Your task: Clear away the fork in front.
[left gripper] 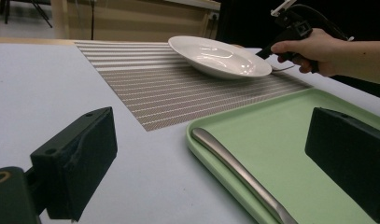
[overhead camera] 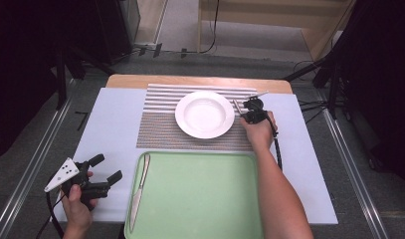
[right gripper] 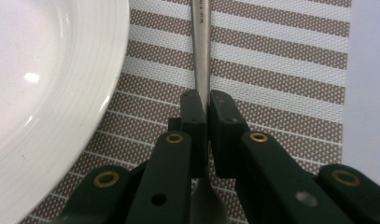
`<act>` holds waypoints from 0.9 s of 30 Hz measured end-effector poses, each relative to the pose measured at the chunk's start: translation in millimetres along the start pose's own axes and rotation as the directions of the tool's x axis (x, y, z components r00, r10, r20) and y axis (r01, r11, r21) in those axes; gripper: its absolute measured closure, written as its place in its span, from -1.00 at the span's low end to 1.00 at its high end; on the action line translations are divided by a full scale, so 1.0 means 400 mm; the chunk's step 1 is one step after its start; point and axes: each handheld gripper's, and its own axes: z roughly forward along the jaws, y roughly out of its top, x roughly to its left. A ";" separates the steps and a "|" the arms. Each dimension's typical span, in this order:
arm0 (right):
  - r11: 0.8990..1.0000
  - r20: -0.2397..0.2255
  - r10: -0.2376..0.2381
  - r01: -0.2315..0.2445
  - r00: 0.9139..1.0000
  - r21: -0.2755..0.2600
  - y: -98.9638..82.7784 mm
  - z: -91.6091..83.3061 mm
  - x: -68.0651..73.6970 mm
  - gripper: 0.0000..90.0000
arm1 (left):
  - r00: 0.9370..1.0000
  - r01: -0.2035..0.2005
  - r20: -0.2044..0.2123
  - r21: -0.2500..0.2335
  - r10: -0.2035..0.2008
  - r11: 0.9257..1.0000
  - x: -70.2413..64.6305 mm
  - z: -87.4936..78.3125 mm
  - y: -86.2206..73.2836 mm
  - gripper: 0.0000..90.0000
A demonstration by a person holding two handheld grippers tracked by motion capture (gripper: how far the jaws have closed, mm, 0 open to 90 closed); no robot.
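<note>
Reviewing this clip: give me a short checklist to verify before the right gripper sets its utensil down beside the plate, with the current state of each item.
1. Right gripper jaws closed on the utensil handle: ok.
2. Utensil clear of the white plate: ok, it sits to the right of the rim.
3. Striped placemat under the utensil: ok.
4. Whether the utensil already rests on the mat: cannot tell.
5. Left gripper open and out of the way: ok.
6. Knife left in the green tray: ok.

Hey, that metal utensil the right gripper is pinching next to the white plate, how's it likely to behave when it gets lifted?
The utensil looks like polished metal, so probably stiff, not floppy. Its smooth, narrow handle sits between the right gripper pads, pinched at one spot, so it may slip or pivot. It lies close beside the plate, so a swing could knock the rim.
</note>
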 end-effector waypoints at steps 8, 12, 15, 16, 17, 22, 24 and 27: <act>1.000 -0.003 -0.013 0.013 1.000 -0.028 -0.004 -0.018 -0.010 0.87 | 1.000 -0.002 -0.001 0.003 0.002 1.000 -0.001 0.000 0.000 -0.95; 0.999 -0.001 -0.017 0.017 1.000 -0.042 -0.010 -0.023 -0.012 0.87 | 1.000 -0.002 -0.002 0.003 0.002 1.000 -0.001 0.000 0.000 -0.95; 0.998 -0.005 -0.032 0.032 0.999 -0.059 -0.016 -0.029 -0.016 0.87 | 1.000 -0.003 -0.002 0.004 0.003 1.000 -0.001 0.001 0.000 -0.95; 0.997 -0.003 -0.035 0.035 0.999 -0.065 -0.017 -0.030 -0.015 0.87 | 1.000 -0.003 -0.002 0.004 0.003 1.000 -0.001 0.001 0.000 -0.95; 0.997 -0.003 -0.035 0.035 0.999 -0.065 -0.017 -0.030 -0.015 0.87 | 1.000 -0.002 -0.002 0.004 0.002 1.000 -0.002 0.001 0.000 -0.95; 0.996 -0.009 -0.037 0.036 0.999 -0.083 -0.023 -0.040 -0.020 0.87 | 1.000 -0.003 -0.001 0.005 0.003 1.000 -0.002 0.001 0.000 -0.95; 0.995 -0.010 -0.037 0.036 0.999 -0.095 -0.026 -0.045 -0.020 0.87 | 1.000 -0.003 -0.002 0.005 0.003 1.000 -0.002 0.001 0.000 -0.95; 0.992 -0.018 -0.042 0.040 0.999 -0.117 -0.034 -0.054 -0.022 0.87 | 1.000 -0.004 -0.001 0.008 0.004 1.000 -0.002 0.001 0.001 -0.95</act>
